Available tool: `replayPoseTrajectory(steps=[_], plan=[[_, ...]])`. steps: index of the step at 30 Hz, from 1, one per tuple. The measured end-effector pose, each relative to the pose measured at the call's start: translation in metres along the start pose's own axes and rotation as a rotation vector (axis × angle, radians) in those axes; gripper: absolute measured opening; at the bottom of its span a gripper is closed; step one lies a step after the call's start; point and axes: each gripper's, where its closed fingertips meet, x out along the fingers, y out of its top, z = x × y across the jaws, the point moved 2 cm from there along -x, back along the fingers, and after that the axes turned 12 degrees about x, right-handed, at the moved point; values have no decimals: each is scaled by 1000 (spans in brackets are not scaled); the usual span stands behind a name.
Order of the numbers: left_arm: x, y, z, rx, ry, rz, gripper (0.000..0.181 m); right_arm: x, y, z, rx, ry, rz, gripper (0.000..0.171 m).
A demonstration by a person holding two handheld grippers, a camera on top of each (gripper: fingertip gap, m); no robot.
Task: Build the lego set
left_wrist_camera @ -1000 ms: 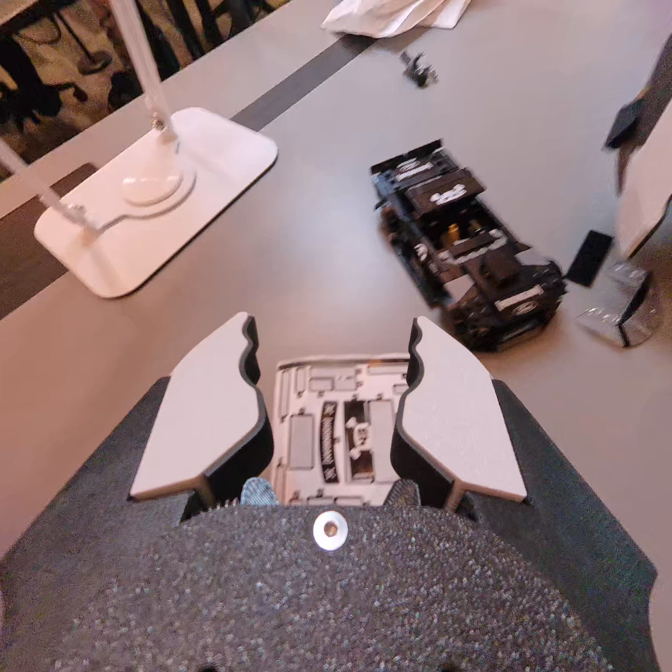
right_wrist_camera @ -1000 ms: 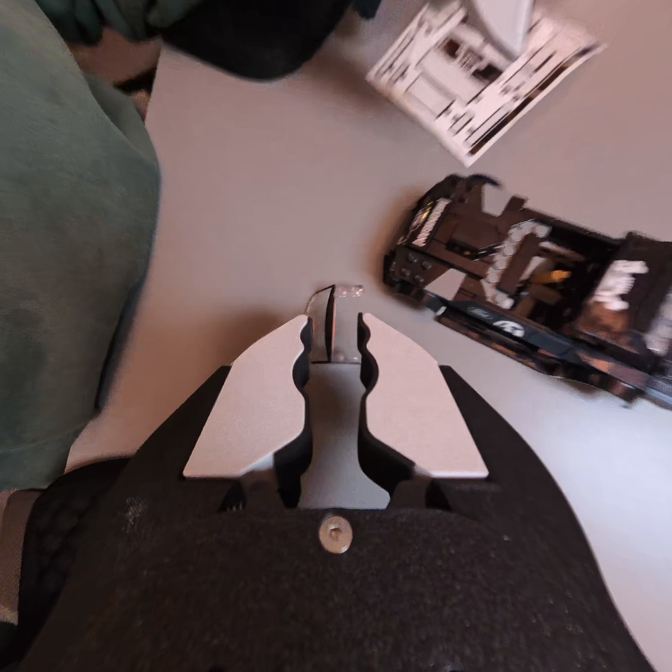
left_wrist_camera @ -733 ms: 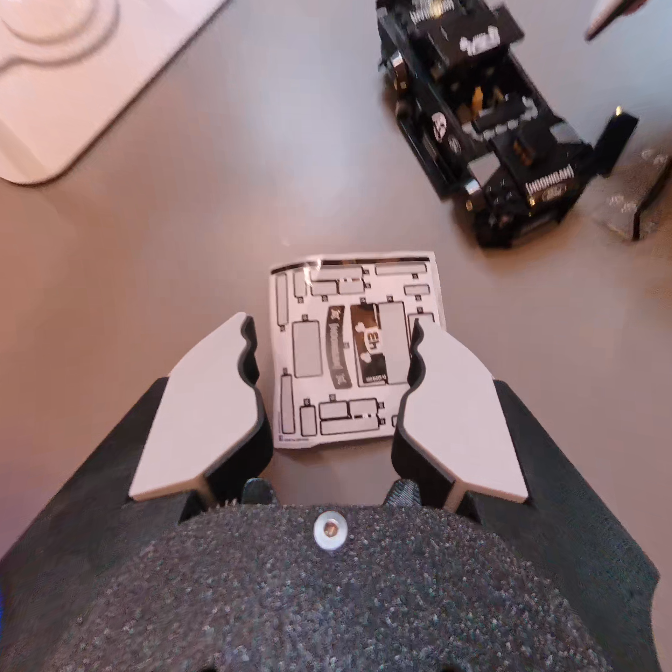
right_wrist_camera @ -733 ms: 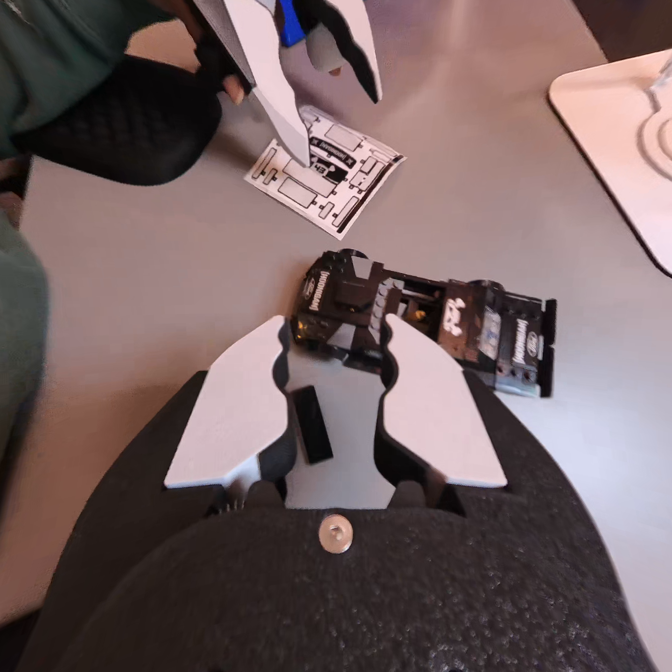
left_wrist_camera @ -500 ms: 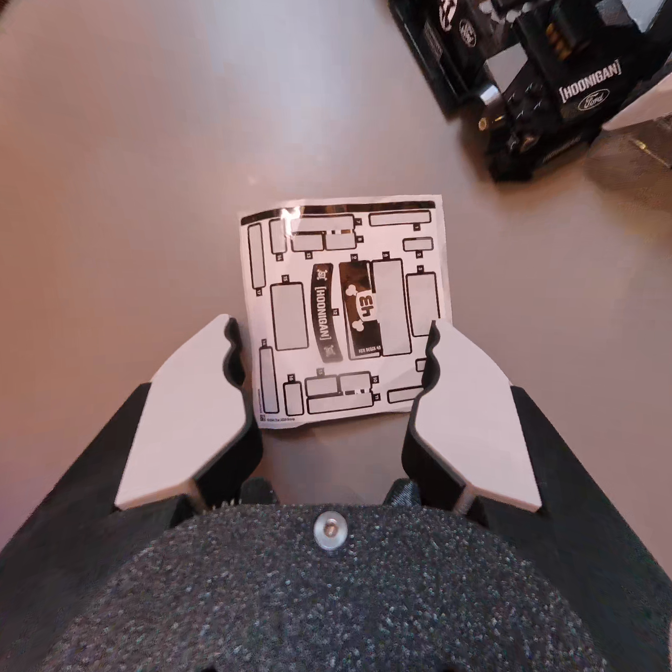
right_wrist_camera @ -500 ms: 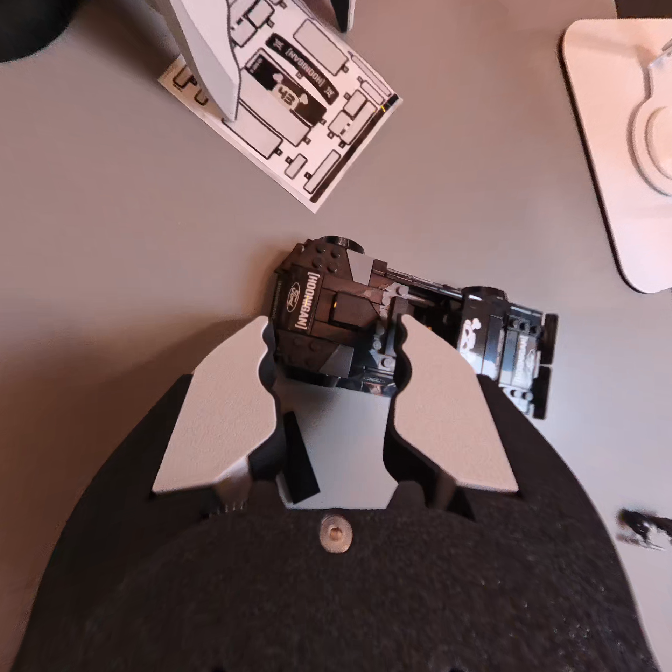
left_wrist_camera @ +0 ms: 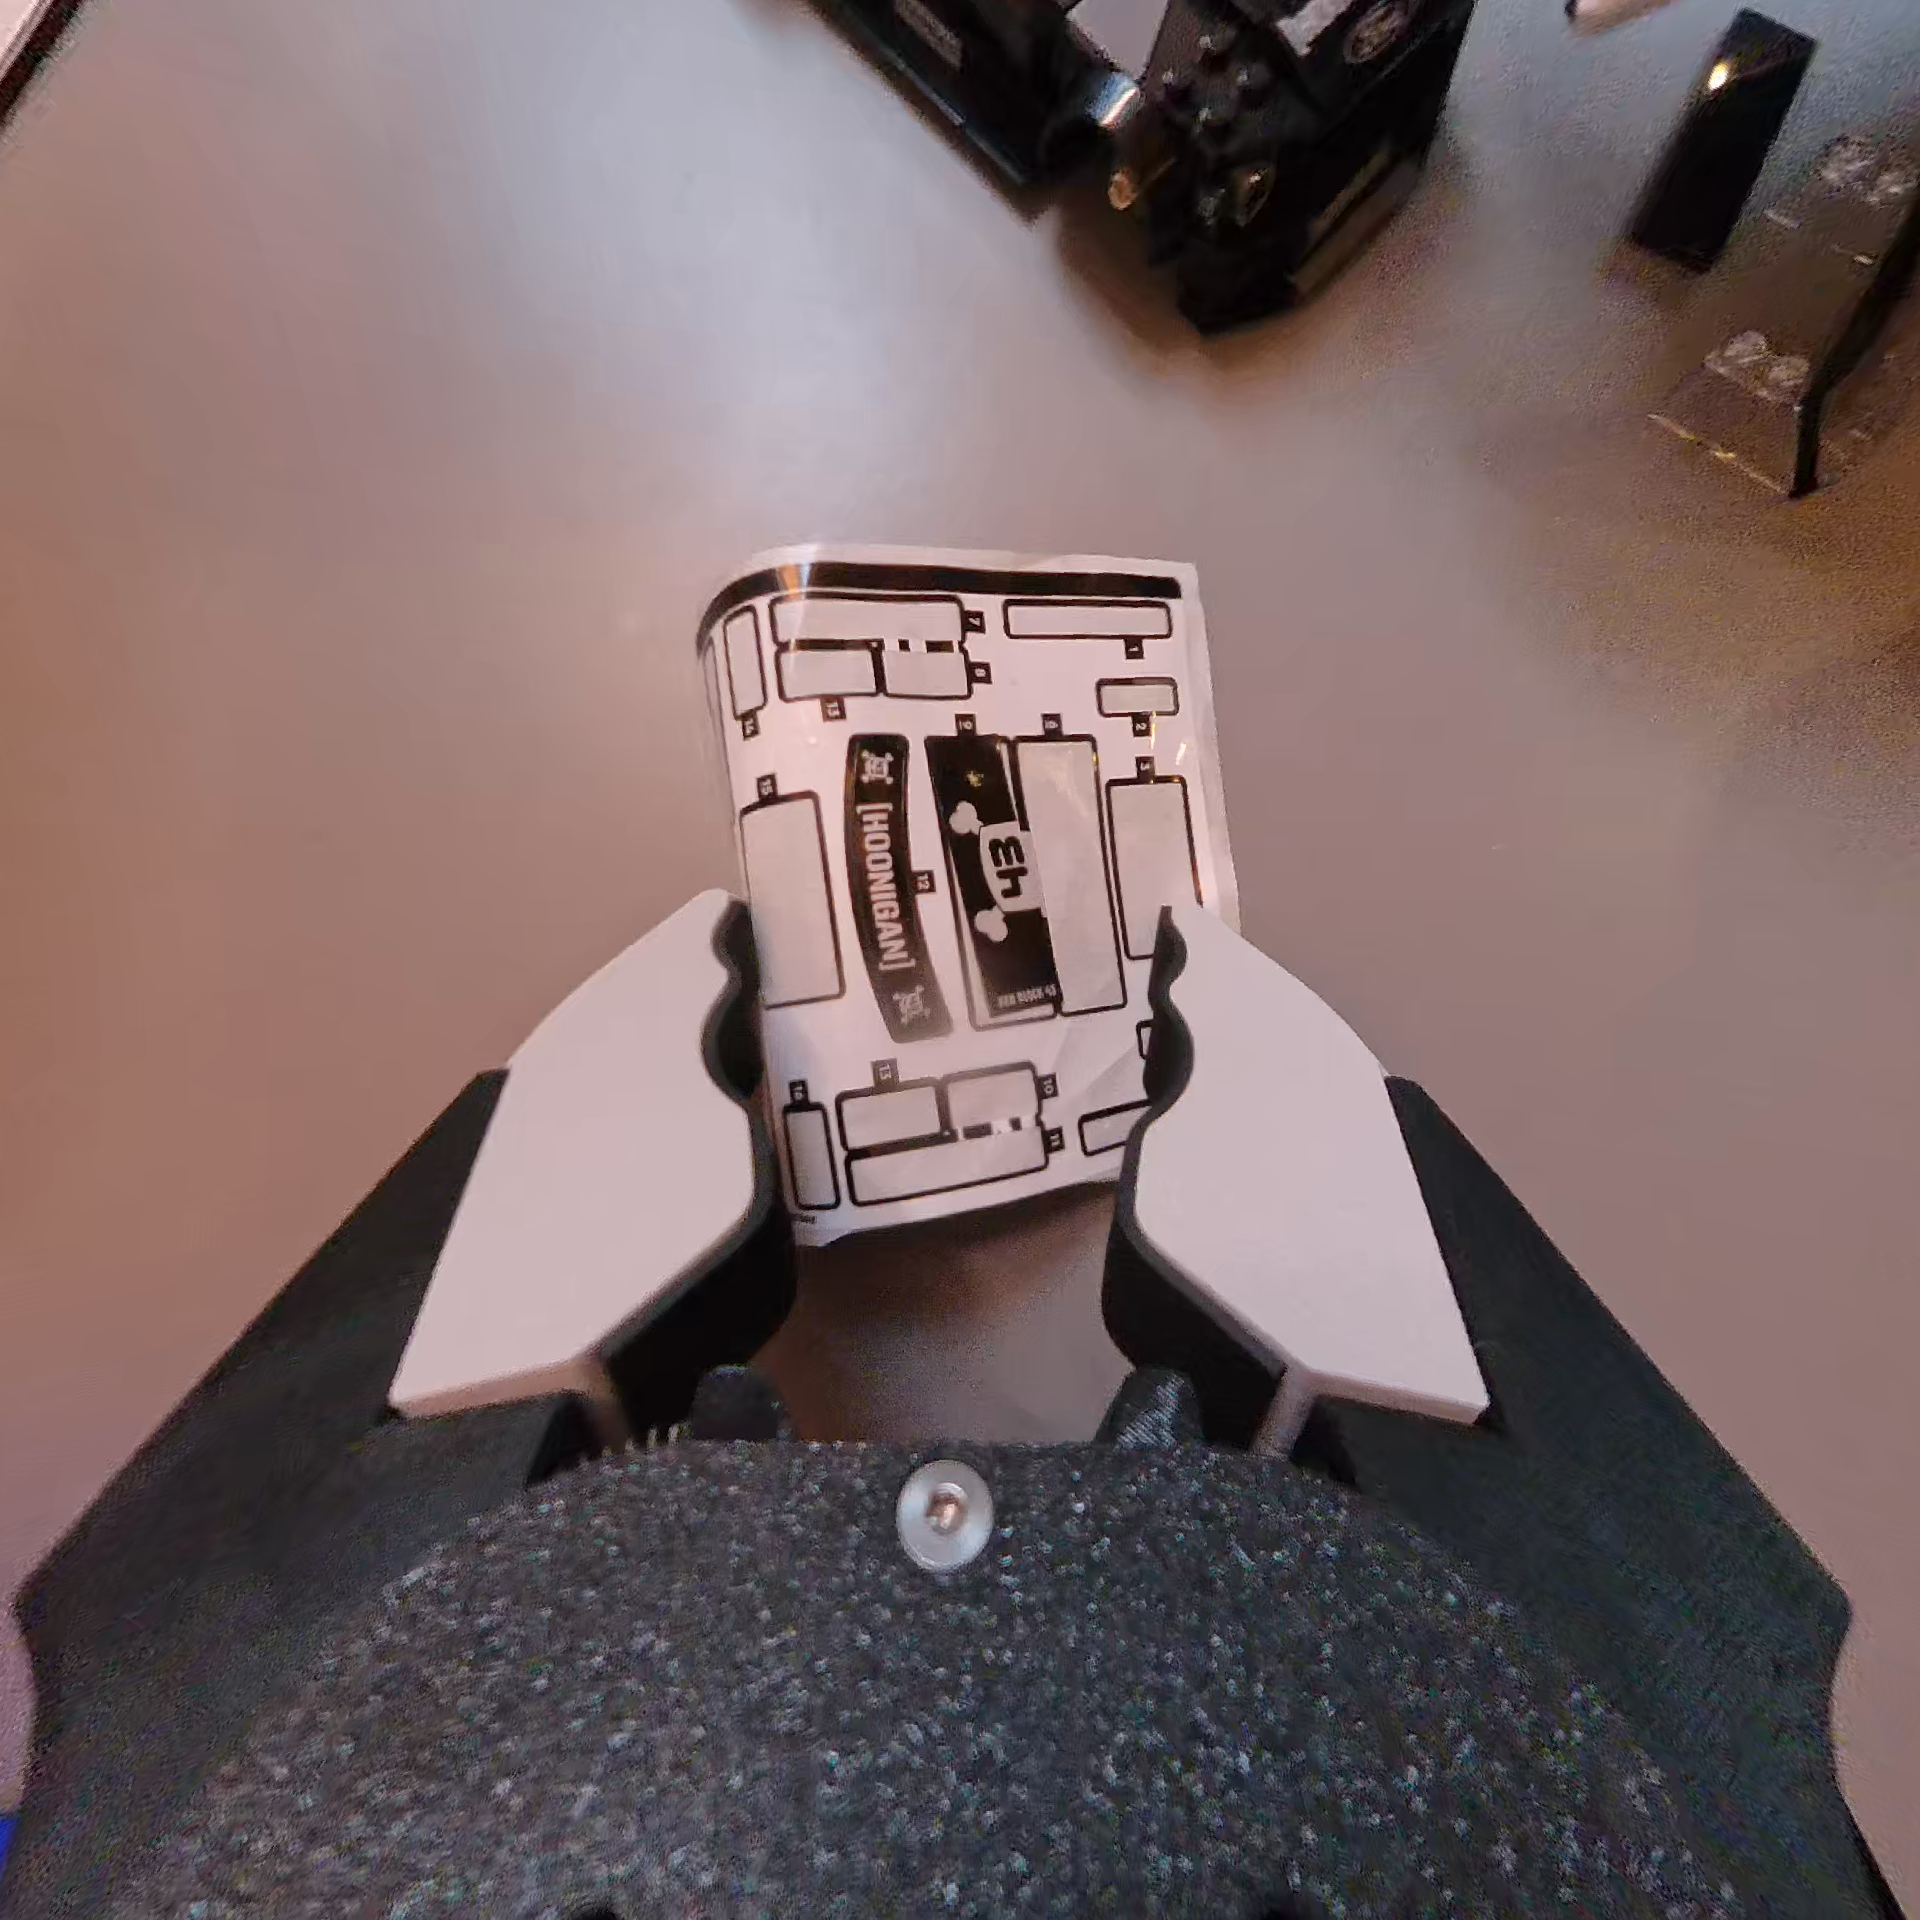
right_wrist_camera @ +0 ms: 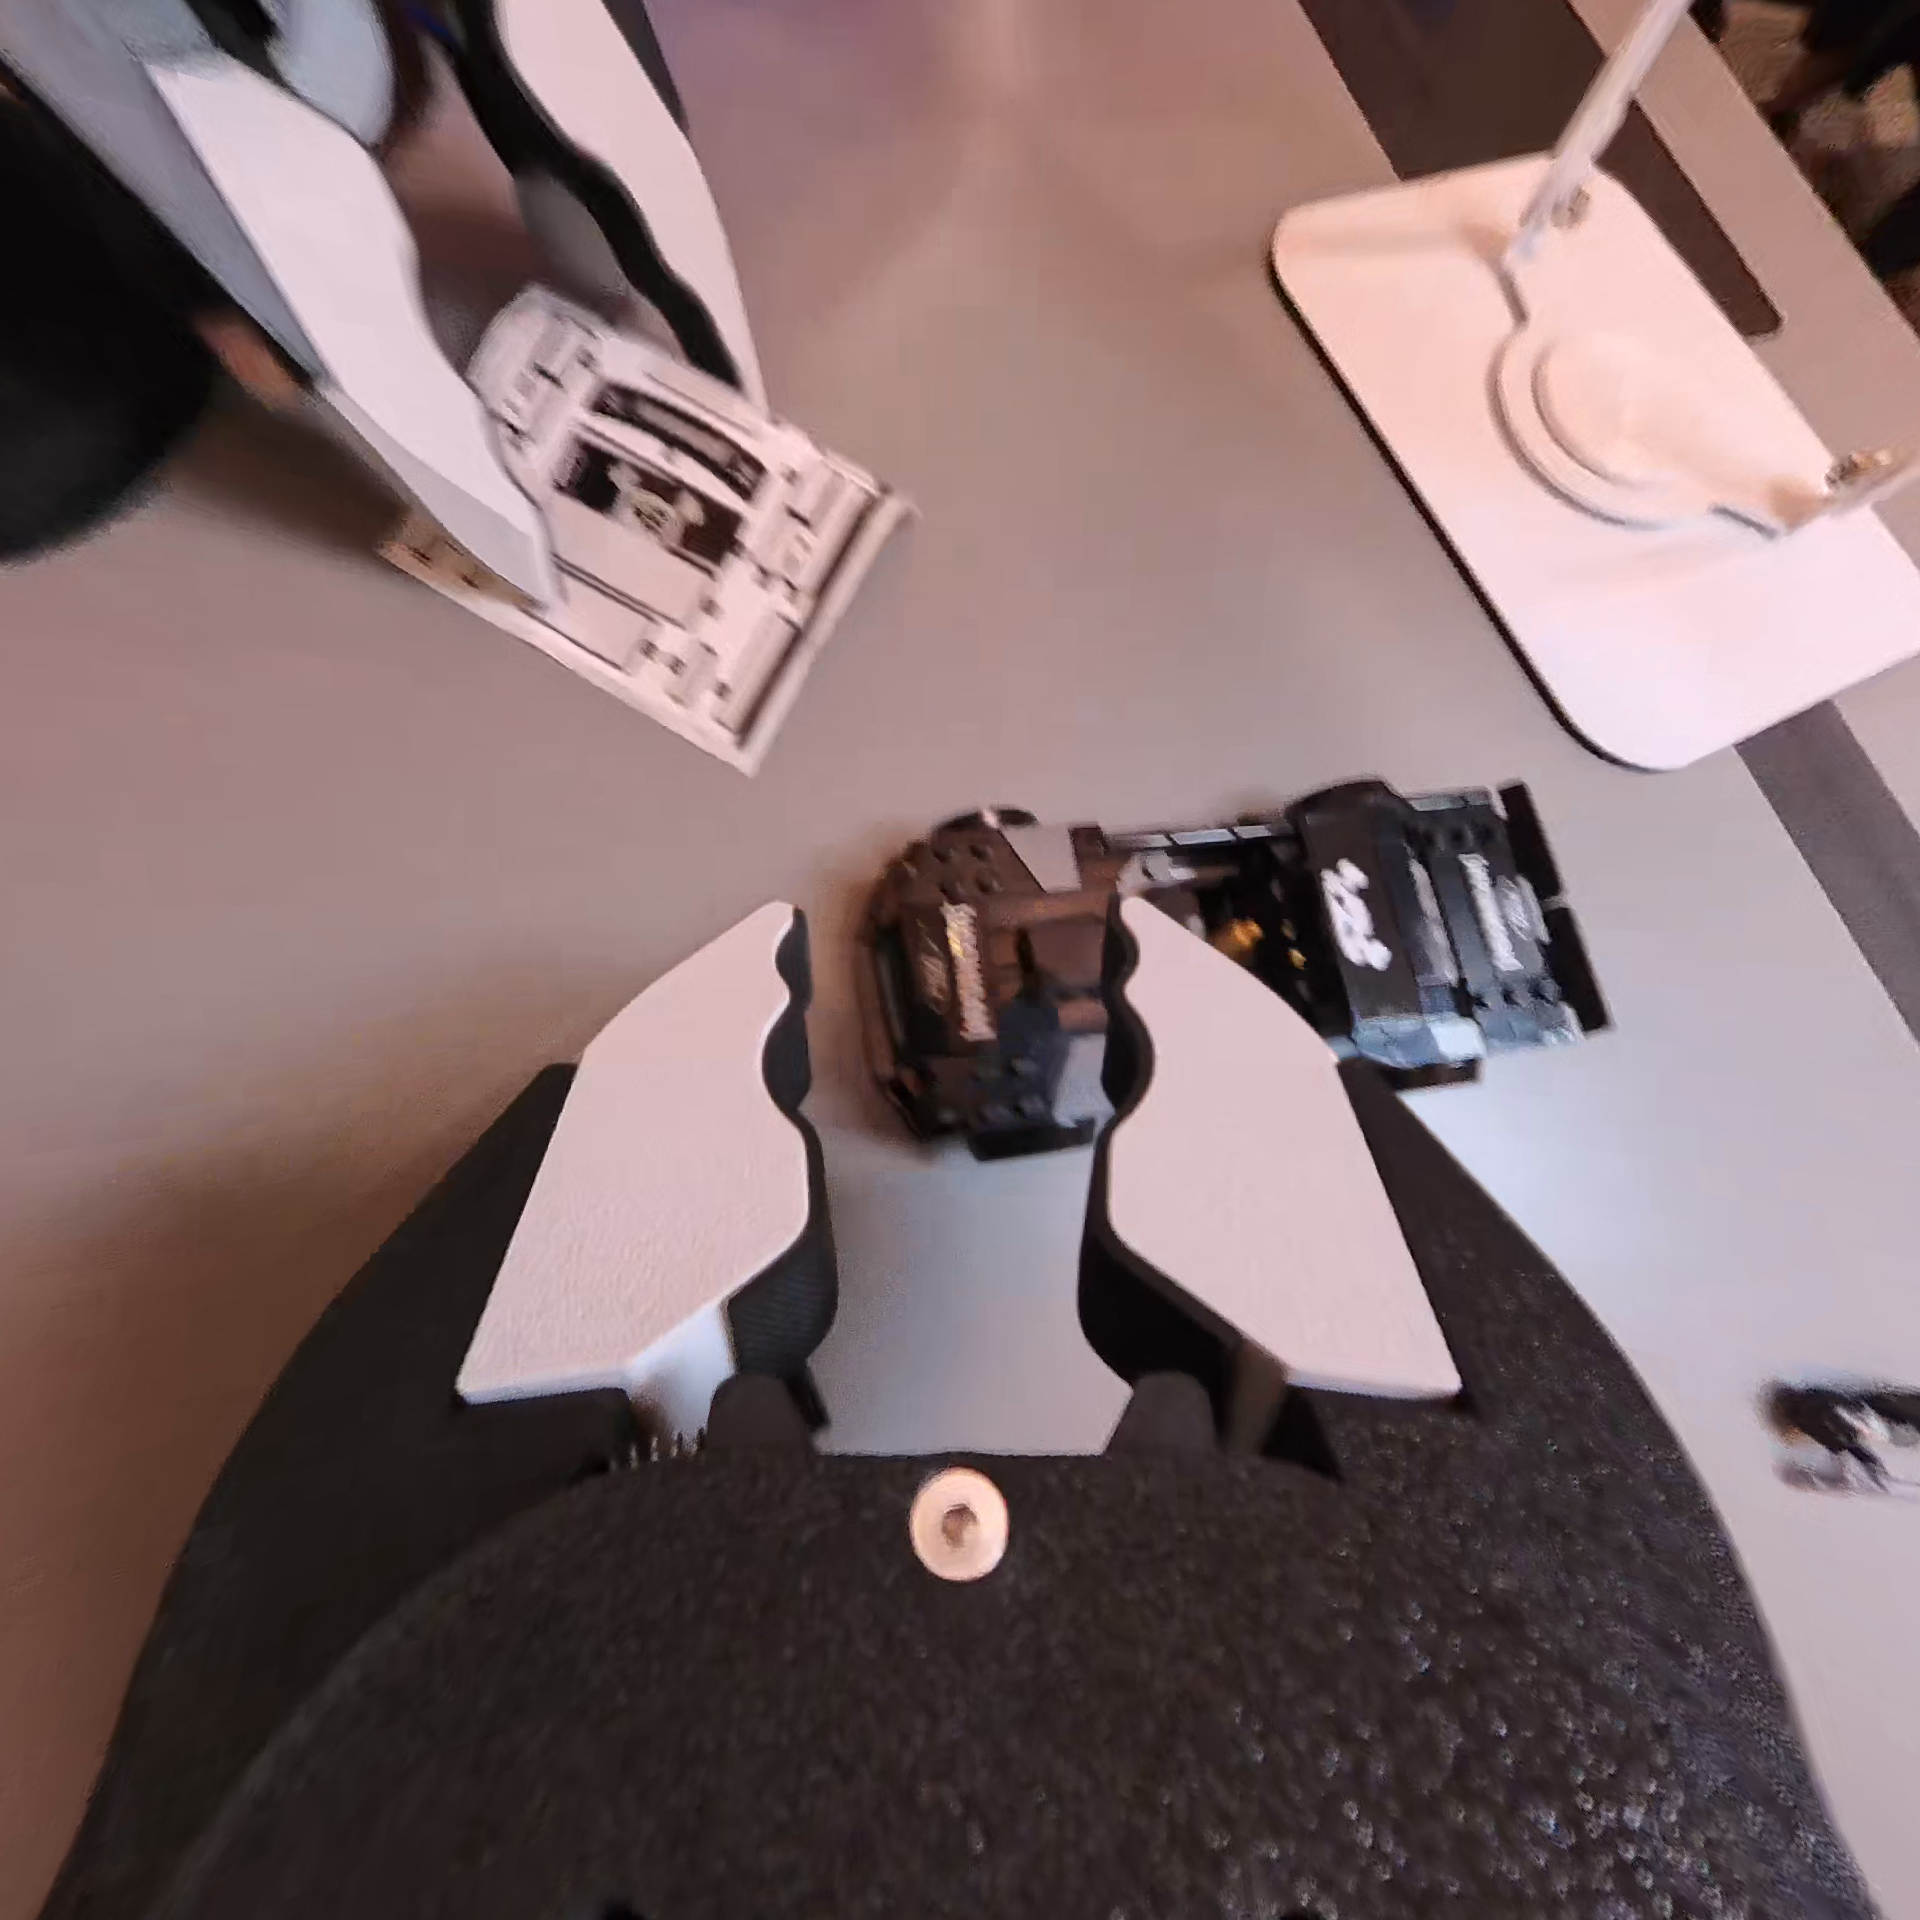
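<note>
While my left claw hangs over the counter, its two fingers stand apart with the sticker sheet between them; I cannot tell whether they touch its side edges. That sheet is glossy white paper printed with black-outlined boxes, its far-left corner curling up. Bare grey-brown counter lies wide at 9 and 10 o'clock. At 1 o'clock the black lego car runs off the top edge, with a flat black tile and a clear plastic piece close beside it at 2 o'clock.

From my right wrist view, my right claw is spread wide and holds nothing, its matte white fingers framing the front of the studded, blocky lego car, which lies on the counter just past the tips. At 11 o'clock the left claw sits at the sticker sheet, blurred. A smooth white stand base with rounded corners fills 2 o'clock. Open counter separates car and sheet.
</note>
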Motion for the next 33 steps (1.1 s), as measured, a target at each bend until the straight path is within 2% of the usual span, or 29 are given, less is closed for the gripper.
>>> replayPoseTrajectory(steps=[6,15,24,26,28,33], plan=[[2,14,9,81,-2,48,70,20,14,-36,190,208,52,52],[0,26,23,184,-20,108,70,44,6,-44,226,195,-74,44],[-8,40,36,293,-12,209,68,46,-3,-49,311,248,-133,35],[-9,40,37,297,-13,213,69,42,1,-51,321,278,-101,18],[-8,37,36,293,-13,203,72,39,1,-48,341,283,-103,10],[-16,30,27,219,-16,214,72,25,-9,-47,281,272,-117,17]])
